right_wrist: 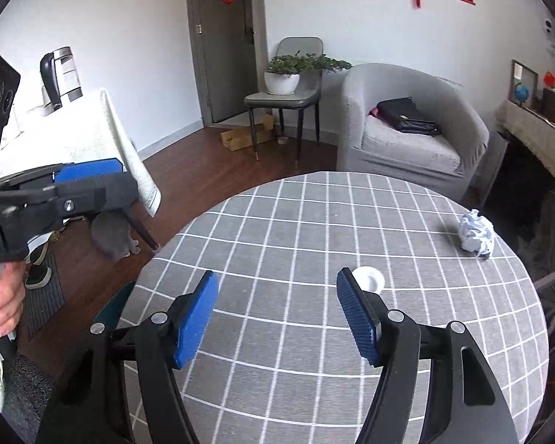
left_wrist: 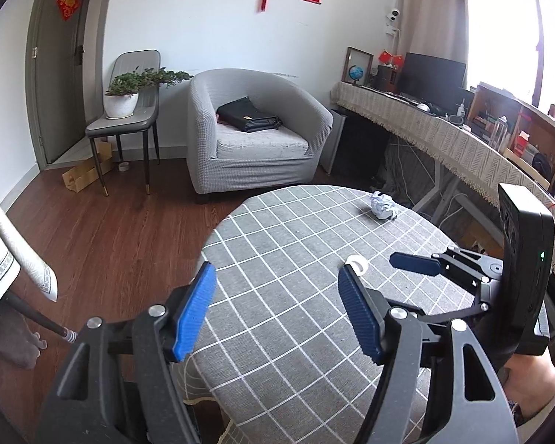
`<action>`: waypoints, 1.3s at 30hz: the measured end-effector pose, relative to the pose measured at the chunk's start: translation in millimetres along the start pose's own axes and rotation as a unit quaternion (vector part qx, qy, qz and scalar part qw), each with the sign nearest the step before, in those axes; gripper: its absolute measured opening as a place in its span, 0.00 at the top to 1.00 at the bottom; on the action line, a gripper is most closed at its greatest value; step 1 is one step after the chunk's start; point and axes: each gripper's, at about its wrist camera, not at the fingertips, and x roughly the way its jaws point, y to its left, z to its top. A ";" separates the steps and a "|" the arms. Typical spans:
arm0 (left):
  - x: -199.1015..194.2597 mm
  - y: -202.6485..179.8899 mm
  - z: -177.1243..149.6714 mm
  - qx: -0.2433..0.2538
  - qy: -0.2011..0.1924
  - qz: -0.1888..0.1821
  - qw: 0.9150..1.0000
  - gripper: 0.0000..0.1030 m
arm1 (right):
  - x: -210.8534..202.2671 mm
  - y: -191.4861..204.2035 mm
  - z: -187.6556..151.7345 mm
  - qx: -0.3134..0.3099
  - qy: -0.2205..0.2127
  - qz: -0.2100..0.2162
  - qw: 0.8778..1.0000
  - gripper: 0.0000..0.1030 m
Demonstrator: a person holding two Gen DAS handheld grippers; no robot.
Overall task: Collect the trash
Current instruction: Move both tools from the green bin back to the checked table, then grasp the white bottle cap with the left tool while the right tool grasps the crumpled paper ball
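Observation:
A crumpled white paper ball (left_wrist: 383,205) lies near the far right edge of the round table with the grey checked cloth (left_wrist: 277,244); it also shows in the right wrist view (right_wrist: 476,236). A small white cap-like ring (left_wrist: 357,262) lies nearer on the cloth (right_wrist: 370,278). My left gripper (left_wrist: 277,310) is open and empty above the table's near left edge. My right gripper (right_wrist: 277,318) is open and empty above the table's near side, the ring just beyond its right finger. Each gripper shows in the other's view, the right one (left_wrist: 418,263) and the left one (right_wrist: 88,174).
A grey armchair (left_wrist: 251,133) with a black bag (left_wrist: 248,114) stands behind the table. A chair with a potted plant (left_wrist: 124,100) stands by the door. A long cluttered desk (left_wrist: 462,137) runs along the right. A grey cat (right_wrist: 114,235) sits on the floor by a white-clothed table (right_wrist: 74,137).

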 end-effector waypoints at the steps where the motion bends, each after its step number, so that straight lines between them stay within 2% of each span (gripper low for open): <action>1: 5.9 -5.8 2.3 0.008 0.003 -0.004 1.000 0.29 | -4.1 -9.0 -0.3 0.005 -0.001 -0.007 1.000 0.35; 10: 67.3 -47.4 11.3 0.064 0.045 -0.039 0.996 0.29 | -9.0 -100.1 1.5 0.069 0.004 -0.072 0.995 0.35; 19: 132.4 -86.5 5.5 0.139 0.106 -0.071 0.982 0.30 | -1.0 -156.1 12.1 0.120 -0.004 -0.099 0.988 0.35; 24: 157.5 -93.6 -2.1 0.136 0.138 -0.085 0.977 0.40 | 13.0 -171.9 7.4 0.142 0.002 -0.101 0.985 0.35; 26: 165.8 -95.6 -6.0 0.149 0.148 -0.070 0.975 0.42 | 19.6 -177.0 3.8 0.152 0.009 -0.098 0.983 0.35; 29: 175.2 -93.0 -4.7 0.140 0.157 -0.064 0.975 0.47 | 21.7 -179.1 4.8 0.161 0.006 -0.094 0.982 0.35; 35: 184.9 -94.1 -0.8 0.126 0.163 -0.062 0.977 0.59 | 30.0 -182.8 11.2 0.164 0.009 -0.099 0.981 0.35; 37: 186.8 -96.6 -1.2 0.128 0.165 -0.062 0.976 0.67 | 33.9 -186.9 11.0 0.164 0.012 -0.104 0.981 0.35; 39: 187.6 -99.6 -1.4 0.133 0.163 -0.057 0.976 0.68 | 36.8 -192.0 9.0 0.171 0.014 -0.104 0.980 0.35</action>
